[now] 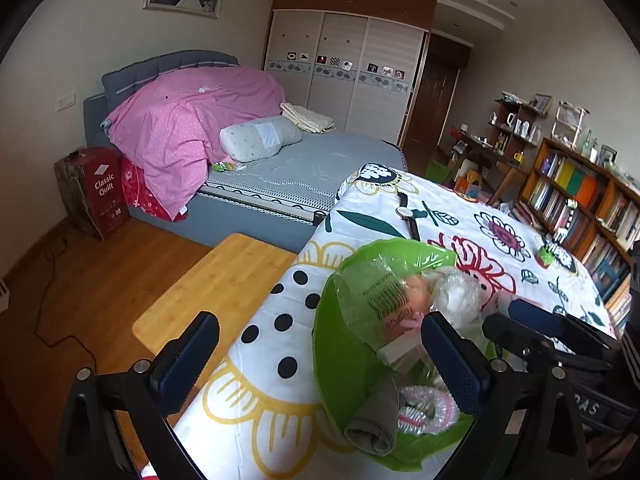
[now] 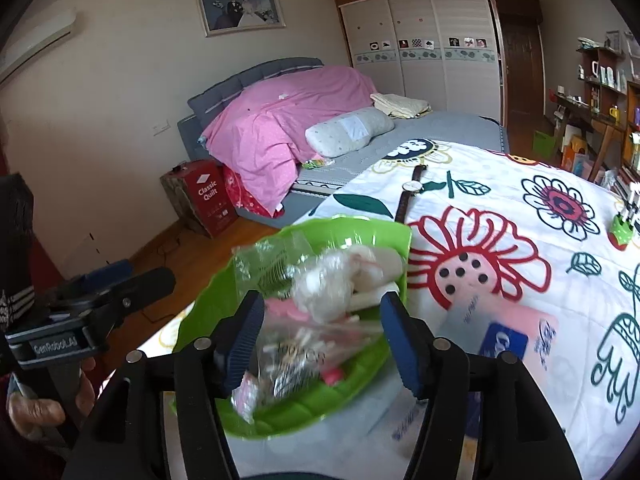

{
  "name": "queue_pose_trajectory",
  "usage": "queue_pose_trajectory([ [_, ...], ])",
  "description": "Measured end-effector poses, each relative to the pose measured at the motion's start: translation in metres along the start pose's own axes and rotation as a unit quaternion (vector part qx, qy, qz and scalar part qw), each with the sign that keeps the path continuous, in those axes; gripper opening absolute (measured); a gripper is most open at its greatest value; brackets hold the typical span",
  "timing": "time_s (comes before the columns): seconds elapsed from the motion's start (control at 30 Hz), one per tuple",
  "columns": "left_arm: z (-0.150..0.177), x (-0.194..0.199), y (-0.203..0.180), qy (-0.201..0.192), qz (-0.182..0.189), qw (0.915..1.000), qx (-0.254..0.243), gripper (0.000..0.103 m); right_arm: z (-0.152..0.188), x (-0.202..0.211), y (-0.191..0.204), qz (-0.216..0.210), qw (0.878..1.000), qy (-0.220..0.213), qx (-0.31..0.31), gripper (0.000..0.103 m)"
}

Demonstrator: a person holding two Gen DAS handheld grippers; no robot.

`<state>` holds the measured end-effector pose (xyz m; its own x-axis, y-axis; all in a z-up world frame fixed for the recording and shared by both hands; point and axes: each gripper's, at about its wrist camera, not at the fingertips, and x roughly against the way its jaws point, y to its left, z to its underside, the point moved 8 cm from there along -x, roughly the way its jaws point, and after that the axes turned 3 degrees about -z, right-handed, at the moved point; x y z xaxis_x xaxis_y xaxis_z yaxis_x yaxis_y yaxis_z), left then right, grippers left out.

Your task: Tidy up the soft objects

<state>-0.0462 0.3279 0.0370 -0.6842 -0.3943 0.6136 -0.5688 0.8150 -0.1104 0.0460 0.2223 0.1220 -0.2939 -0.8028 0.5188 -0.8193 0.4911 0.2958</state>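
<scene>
A green plastic basin [image 1: 326, 364] stands at the near corner of a table covered with a flowered cloth [image 1: 460, 216]. In it lie a rolled grey cloth [image 1: 374, 420], a pink-and-white lace piece [image 1: 430, 406] and a clear bag with a barcode [image 1: 380, 292]. My left gripper [image 1: 320, 332] is wide open and straddles the basin's left rim, holding nothing. My right gripper [image 2: 320, 306] hovers open over the basin [image 2: 200, 304]. A clear bag of small items [image 2: 308, 344] lies below, between its fingers, with neither pad pressing on it. A crumpled white bag [image 2: 328, 284] sits behind.
A wristwatch [image 2: 410, 190] lies beyond the basin, and a pink tissue pack [image 2: 504, 332] lies to its right. A small green-and-red toy [image 2: 622, 228] stands at the far right. A wooden board [image 1: 224, 280] sits below the table's left edge, with a bed [image 1: 300, 168] behind and bookshelves [image 1: 580, 200] on the right.
</scene>
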Motion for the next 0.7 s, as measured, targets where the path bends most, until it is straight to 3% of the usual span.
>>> queue_pose_trajectory([
  [0.5, 0.008, 0.014, -0.001, -0.014, -0.044, 0.9985, -0.027, 0.103, 0.024, 0.026, 0.015, -0.012, 1.0, 0.003, -0.002, 0.064],
  [0.7, 0.015, 0.02, -0.004, -0.019, -0.062, 0.9966, -0.05, 0.103, 0.039, 0.03, 0.026, -0.013, 1.0, 0.013, 0.013, 0.073],
])
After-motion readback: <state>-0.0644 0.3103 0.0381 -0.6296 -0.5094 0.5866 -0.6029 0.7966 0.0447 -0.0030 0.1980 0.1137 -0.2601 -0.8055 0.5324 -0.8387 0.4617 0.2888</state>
